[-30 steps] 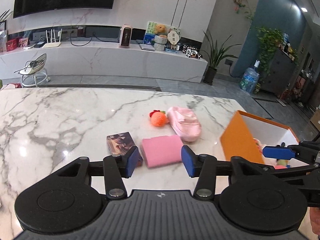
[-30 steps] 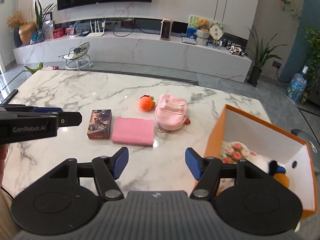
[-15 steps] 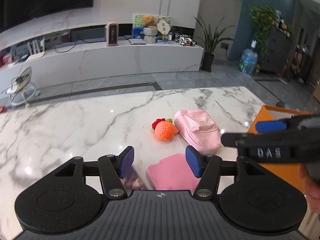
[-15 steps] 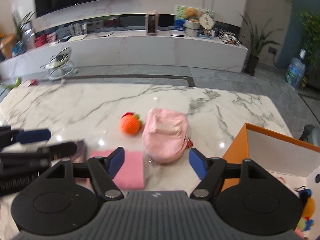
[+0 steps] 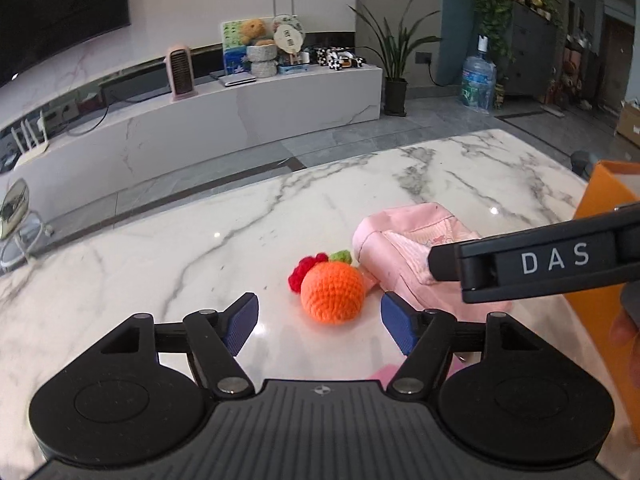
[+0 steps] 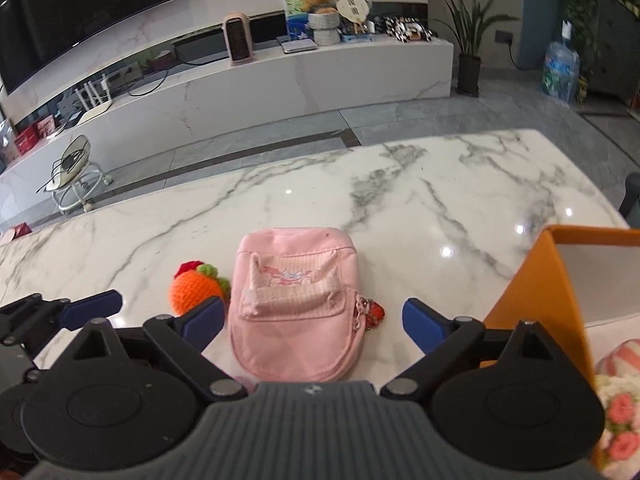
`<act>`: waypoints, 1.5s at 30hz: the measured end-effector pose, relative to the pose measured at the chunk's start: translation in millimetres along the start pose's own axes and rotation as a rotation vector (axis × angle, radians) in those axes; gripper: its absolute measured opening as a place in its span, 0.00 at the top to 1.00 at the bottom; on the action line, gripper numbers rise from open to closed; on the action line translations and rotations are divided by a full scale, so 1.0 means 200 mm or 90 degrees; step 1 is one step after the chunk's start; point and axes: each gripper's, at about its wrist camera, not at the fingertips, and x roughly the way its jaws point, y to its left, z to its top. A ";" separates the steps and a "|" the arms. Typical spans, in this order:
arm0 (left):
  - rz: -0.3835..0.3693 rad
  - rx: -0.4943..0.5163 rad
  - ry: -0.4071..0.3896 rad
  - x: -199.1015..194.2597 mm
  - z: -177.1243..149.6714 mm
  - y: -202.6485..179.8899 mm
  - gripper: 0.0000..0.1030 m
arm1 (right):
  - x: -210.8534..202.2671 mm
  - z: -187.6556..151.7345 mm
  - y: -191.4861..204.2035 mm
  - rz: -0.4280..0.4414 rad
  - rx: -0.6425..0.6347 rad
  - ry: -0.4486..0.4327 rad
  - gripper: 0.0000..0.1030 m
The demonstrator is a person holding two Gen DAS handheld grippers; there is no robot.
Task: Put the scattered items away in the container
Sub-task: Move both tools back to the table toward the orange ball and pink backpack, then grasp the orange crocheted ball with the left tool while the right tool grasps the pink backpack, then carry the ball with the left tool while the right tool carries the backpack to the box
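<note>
Both tools have just been opened wide: left tool (image 5: pixel 319 322) is lined up on the orange ball (image 5: pixel 332 293), right tool (image 6: pixel 313 322) on the pink bag (image 6: pixel 296 304), nothing gripped; box (image 6: pixel 538 304) is waiting beside.

Black left gripper (image 5: pixel 319 322) with blue pads (image 5: pixel 240 322), silver screws, ribbed grey body.

Orange crochet ball (image 5: pixel 332 297), pink backpack (image 6: pixel 296 300), orange box (image 6: pixel 536 300), grey-veined white table (image 6: pixel 360 200).
</note>
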 end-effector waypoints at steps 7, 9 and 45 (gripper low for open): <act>0.015 0.054 -0.009 0.11 0.01 -0.04 0.24 | 0.11 0.01 0.03 0.023 0.028 0.015 0.03; 0.009 0.054 -0.003 0.13 0.00 -0.04 0.39 | 0.14 0.01 0.04 0.012 0.021 0.021 0.03; 0.027 -0.040 -0.085 -0.74 0.19 -0.23 0.55 | -0.71 0.00 -0.12 0.105 0.053 -0.099 0.36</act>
